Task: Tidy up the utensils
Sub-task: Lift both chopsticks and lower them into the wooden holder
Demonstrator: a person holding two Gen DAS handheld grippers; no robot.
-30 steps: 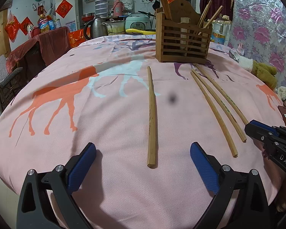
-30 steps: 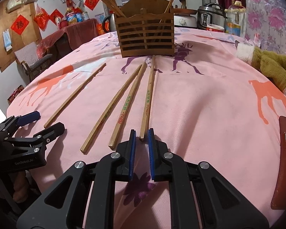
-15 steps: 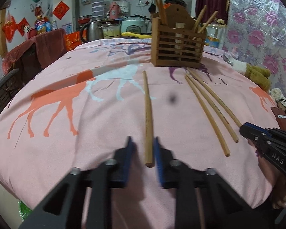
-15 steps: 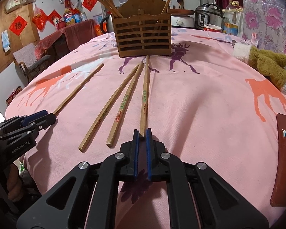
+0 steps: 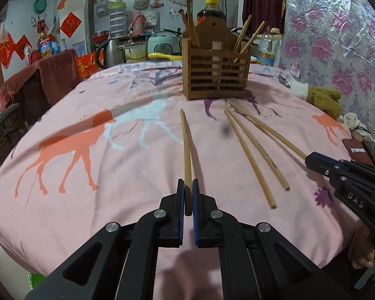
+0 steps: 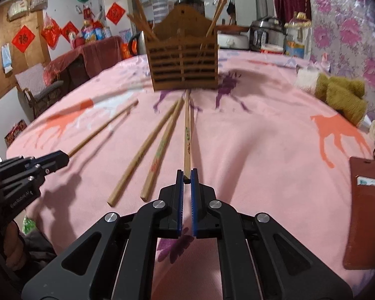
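Several wooden chopsticks lie on the pink cloth in front of a slatted wooden holder (image 5: 216, 75) that has other chopsticks standing in it. My left gripper (image 5: 188, 187) is shut on the near end of the leftmost chopstick (image 5: 186, 145), which points toward the holder and casts a shadow beside itself. My right gripper (image 6: 187, 175) is shut on the near end of the rightmost chopstick (image 6: 187, 135). Two loose chopsticks (image 6: 142, 152) (image 6: 162, 147) lie between the held ones. Each gripper shows in the other's view: the right gripper (image 5: 310, 161), the left gripper (image 6: 62, 158).
A brown wallet (image 6: 362, 212) lies at the table's right edge, with an olive plush toy (image 6: 340, 95) farther back. Pots, a rice cooker (image 5: 163, 46) and bottles stand behind the table. A cloth-covered cabinet (image 5: 45, 75) stands at the left. The near table edge is just below both grippers.
The left jaws went from wide open around the chopstick's end to shut on it. The right jaws closed their small gap onto their chopstick. Both views have edged toward the holder.
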